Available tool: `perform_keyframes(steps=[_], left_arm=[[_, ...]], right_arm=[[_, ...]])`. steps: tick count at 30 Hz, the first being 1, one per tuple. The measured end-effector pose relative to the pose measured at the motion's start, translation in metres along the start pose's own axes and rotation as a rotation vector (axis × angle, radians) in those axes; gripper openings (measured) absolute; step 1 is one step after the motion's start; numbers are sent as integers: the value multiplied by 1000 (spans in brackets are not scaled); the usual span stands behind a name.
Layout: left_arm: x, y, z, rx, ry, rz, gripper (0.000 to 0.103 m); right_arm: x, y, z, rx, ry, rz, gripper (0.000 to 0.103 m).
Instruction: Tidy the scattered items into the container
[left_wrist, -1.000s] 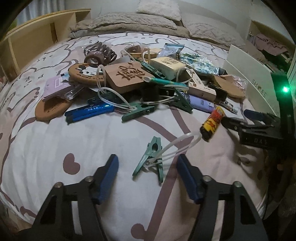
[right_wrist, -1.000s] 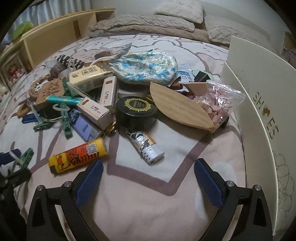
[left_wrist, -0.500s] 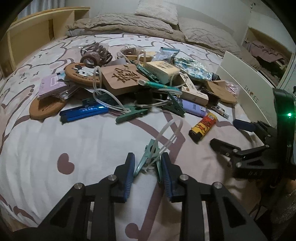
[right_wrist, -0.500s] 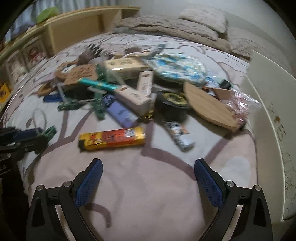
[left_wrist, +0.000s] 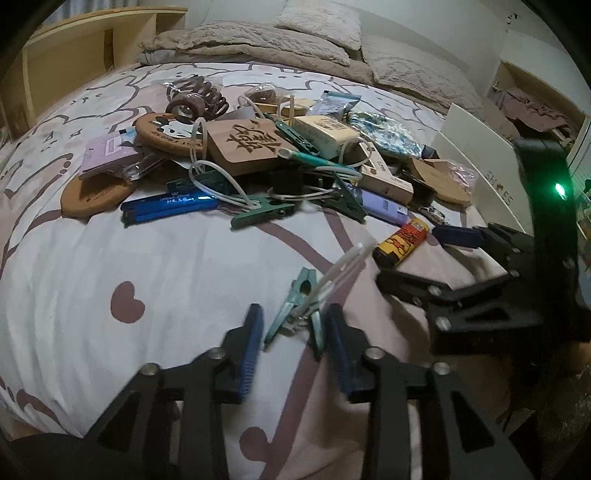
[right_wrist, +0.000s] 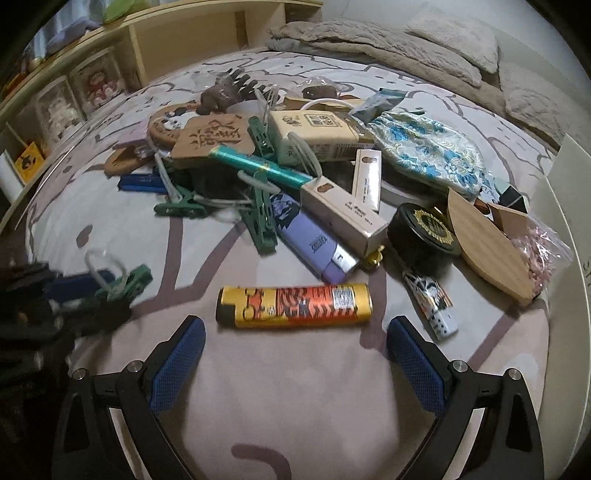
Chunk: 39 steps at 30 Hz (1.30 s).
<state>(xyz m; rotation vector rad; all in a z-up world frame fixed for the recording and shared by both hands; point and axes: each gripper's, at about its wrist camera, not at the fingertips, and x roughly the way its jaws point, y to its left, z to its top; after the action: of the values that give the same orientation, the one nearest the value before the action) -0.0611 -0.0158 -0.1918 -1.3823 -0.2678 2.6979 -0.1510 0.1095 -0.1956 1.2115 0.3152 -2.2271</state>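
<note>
On a bed spread with a heart-and-bear patterned sheet (left_wrist: 155, 266), two hand-held grippers work at a heap of small household items. The left gripper (left_wrist: 293, 334) points down at a green clothes peg (left_wrist: 295, 299) with a white plastic loop, which lies alone on the sheet in front of the main pile. Its blue pads stand a little apart on either side of the peg; the jaws, having squeezed shut, have just been opening again, and the right-hand pad sits right against the peg while the left-hand pad shows a gap, so the peg is between them but not clamped.

The right gripper (right_wrist: 295, 354) hovers wide open, holding nothing, just short of a yellow and orange lighter (right_wrist: 295, 304) that lies crosswise on the sheet between its fingers' line of reach. Beyond the lighter sits a purple lighter (right_wrist: 314, 240), a long beige box (right_wrist: 343, 214), a black round tin (right_wrist: 424, 230) and a leaf-shaped wooden board (right_wrist: 484, 243). A blue floral pouch (right_wrist: 428, 151) rests further back, with a teal tube (right_wrist: 258, 166) and more green pegs tangled among white loops.

The container, a white box (left_wrist: 476, 166) printed with lettering, stands at the right edge of the bed, just beside the pile.
</note>
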Motion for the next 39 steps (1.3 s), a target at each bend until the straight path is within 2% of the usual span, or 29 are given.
perform_keyframes(steps=[2,10,11,12,13,21,24,27,39], left_arm=[[-1,-3,-2,14,-3,7,47],[1,-2,-3,24,-2,22,47],[1,-3,-3,27,-3,26,47],[1,-3,-4,29,-3,29,47],[1,-4,-4,31,-2,31,47],[1,-4,-5,37,-2,35,47],[1,-3,-6,35,0,31,35],[0,-1,-5,24,0,27,31],[-2,-3,-5,35,0,31,30]], right_arm=[[2,1,3,11,5,2,99],[6,4,3,48,10,-60,97],[5,4,2,52,6,-69,93],[4,3,1,54,0,-69,83],[2,3,1,55,-6,-66,81],[-1,0,-6,64,-30,-60,81],[-2,1,-8,71,-36,-61,81],[-4,1,-12,80,-45,-61,81],[-25,10,-39,92,-78,-65,81]])
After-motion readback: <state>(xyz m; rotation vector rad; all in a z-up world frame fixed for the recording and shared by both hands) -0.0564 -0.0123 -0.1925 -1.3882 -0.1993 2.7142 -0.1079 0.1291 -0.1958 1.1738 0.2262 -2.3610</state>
